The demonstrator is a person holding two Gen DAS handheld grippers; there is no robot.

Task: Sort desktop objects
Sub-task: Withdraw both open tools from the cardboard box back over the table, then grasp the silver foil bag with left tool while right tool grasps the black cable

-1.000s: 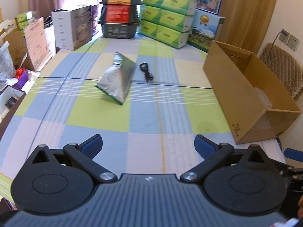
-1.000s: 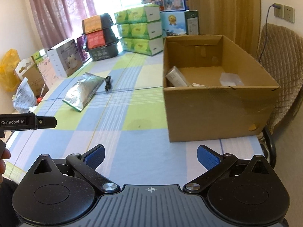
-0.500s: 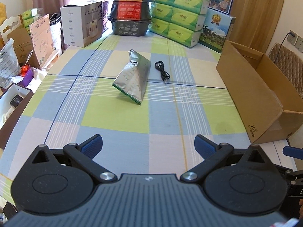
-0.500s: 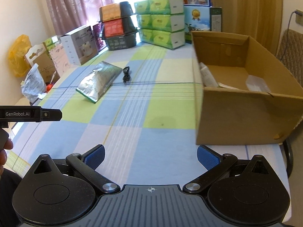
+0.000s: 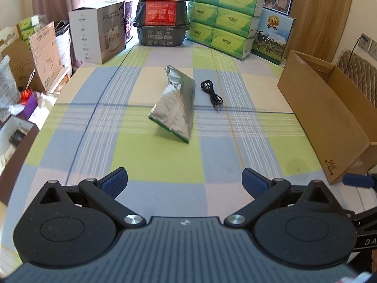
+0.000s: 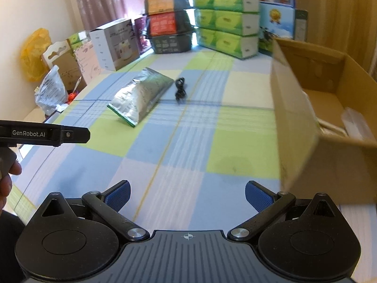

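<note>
A silver foil pouch (image 5: 176, 108) with a green bottom edge lies mid-table, also visible as the pouch (image 6: 140, 96) in the right wrist view. A coiled black cable (image 5: 211, 94) rests just right of it, the cable (image 6: 180, 89) close to the pouch's far end. An open cardboard box (image 5: 327, 115) stands at the table's right side; inside the box (image 6: 313, 108) lie a few pale packets. My left gripper (image 5: 185, 182) is open and empty, well short of the pouch. My right gripper (image 6: 187, 194) is open and empty beside the box's near corner.
The checked tablecloth (image 5: 155, 160) covers the table. Green tissue packs (image 5: 223, 30), stacked black containers (image 5: 162, 11) and a white appliance box (image 5: 99, 37) line the far edge. Clutter and boxes crowd the left side (image 5: 23, 75). A hand holds the left tool's body (image 6: 42, 134).
Both views have swung left and moved forward; the pouch and cable now sit nearer the centre, and the box has shifted toward the right edge. Both grippers stay open.
</note>
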